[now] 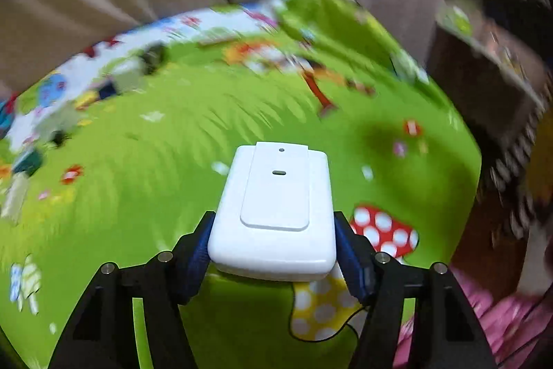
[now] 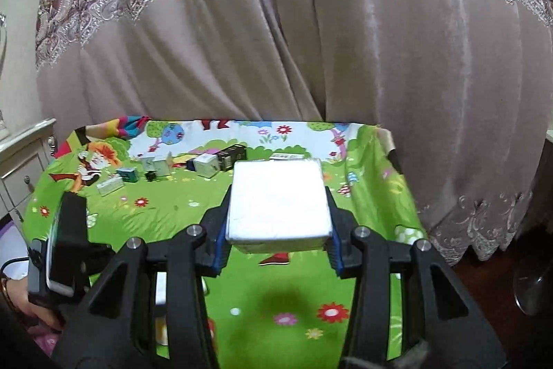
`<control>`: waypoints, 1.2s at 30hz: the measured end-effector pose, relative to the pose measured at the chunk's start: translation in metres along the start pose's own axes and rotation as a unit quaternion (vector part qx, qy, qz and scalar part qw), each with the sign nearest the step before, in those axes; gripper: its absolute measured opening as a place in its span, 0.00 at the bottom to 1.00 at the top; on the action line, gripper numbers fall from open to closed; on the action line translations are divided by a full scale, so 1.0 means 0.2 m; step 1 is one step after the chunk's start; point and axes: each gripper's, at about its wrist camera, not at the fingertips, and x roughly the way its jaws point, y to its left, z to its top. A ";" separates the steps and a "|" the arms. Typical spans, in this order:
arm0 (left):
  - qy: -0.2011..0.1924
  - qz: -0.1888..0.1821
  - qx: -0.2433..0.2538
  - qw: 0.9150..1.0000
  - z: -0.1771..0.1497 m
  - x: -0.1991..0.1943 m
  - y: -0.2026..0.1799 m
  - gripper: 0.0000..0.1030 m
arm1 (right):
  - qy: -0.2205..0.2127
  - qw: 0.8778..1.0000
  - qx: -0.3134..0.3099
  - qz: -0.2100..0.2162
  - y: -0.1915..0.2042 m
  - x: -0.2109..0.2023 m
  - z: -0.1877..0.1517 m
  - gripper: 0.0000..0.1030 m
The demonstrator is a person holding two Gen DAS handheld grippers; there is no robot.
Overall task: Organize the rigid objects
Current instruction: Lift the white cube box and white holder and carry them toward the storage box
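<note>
In the left wrist view my left gripper (image 1: 273, 223) is shut on a white rounded plastic device (image 1: 276, 192) with a raised panel and two small dark marks. Its blue pads (image 1: 200, 251) press on both long sides, and the device hangs over the green cartoon mat (image 1: 155, 178). In the right wrist view my right gripper (image 2: 278, 206) is shut on a white square box (image 2: 278, 196), held by its two sides above the same mat (image 2: 172, 213). Several small boxes (image 2: 207, 165) and a dark box (image 2: 233, 156) lie at the mat's far side.
A pinkish lace-trimmed curtain (image 2: 276, 40) hangs behind the mat. A pale cabinet (image 2: 24, 154) stands at the left and dark wood furniture (image 1: 484, 85) at the right. The body of the other hand-held gripper (image 2: 65, 248) and a hand (image 2: 20, 306) sit at the right view's lower left. A thin black cable (image 1: 328, 336) crosses the mat.
</note>
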 end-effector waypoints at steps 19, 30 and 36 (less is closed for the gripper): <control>-0.351 0.238 -0.073 0.903 0.25 -1.20 0.00 0.64 | -0.254 0.962 -0.100 -0.019 0.51 -0.57 0.37 0.47; -0.375 0.263 -0.102 0.883 0.06 -1.49 0.08 0.64 | -0.283 0.951 -0.117 0.032 0.72 -0.67 0.45 0.47; -0.367 0.281 -0.125 0.878 -0.05 -1.54 0.18 0.64 | -0.282 0.947 -0.134 0.071 0.86 -0.67 0.43 0.47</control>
